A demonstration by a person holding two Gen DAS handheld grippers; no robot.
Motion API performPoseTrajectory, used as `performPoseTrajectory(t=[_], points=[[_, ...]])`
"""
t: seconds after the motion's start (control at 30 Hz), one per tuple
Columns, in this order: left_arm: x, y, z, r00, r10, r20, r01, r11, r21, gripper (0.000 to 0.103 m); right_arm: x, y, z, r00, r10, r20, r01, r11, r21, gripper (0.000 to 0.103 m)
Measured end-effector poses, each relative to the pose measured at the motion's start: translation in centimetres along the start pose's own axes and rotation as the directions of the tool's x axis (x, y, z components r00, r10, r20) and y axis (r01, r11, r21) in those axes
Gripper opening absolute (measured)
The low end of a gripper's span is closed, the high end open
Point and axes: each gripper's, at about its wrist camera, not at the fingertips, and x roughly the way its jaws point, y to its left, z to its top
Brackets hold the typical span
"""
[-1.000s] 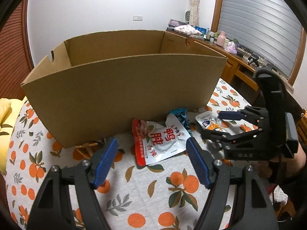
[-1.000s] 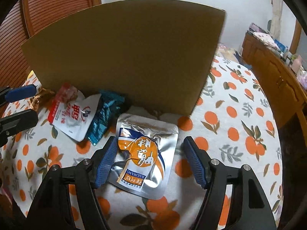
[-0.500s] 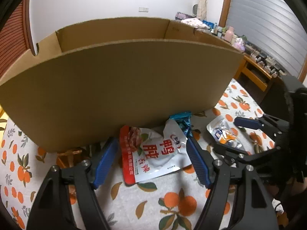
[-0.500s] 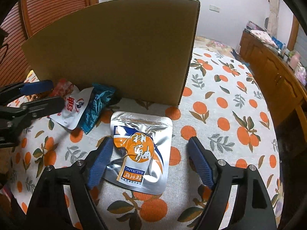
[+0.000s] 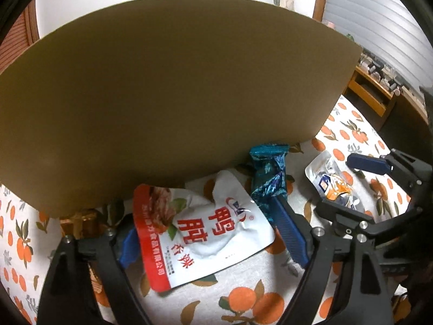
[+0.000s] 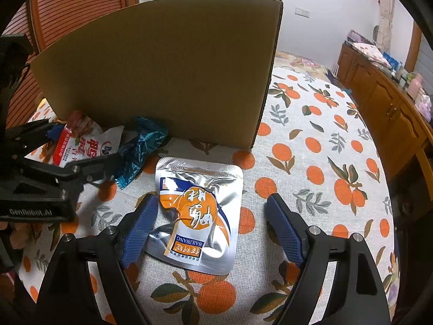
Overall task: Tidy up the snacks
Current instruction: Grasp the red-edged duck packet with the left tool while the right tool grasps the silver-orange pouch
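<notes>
**Presently: both grippers straddle their packets, neither yet gripped**

The left gripper [image 5: 213,233] stands wide, its jaws having just been opening, with the white-and-red duck snack pouch [image 5: 205,233] lying flat between them; its long axis runs from 11 to 5 o'clock, slightly askew to the fingers. The right gripper [image 6: 209,227] is likewise spread wide, jaws recently widened, around the silver-and-orange foil pouch [image 6: 196,214], long axis 12 to 6 o'clock. No pad visibly presses on either. A teal wrapper [image 6: 140,149] lies between the pouches. The cardboard box [image 6: 167,75] stands at 12 o'clock, just beyond, on the orange-print tablecloth [image 6: 311,146].
</notes>
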Motion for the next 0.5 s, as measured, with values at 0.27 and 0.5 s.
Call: performPoseTrajectory(t=[0.27, 0.5], points=[[-0.8, 0.3, -0.7, 1.0, -0.009, 0.009, 0.009, 1.0, 0.015, 0.072, 0.0, 0.0, 0.0, 1.0, 0.0, 0.0, 0.0, 1.0, 0.0, 0.085], [-2.1, 0.4, -2.0, 0.998, -0.056, 0.024, 0.055, 0.998, 0.041, 0.034, 0.0, 0.0, 0.0, 1.0, 0.0, 0.0, 0.0, 1.0, 0.0, 0.085]])
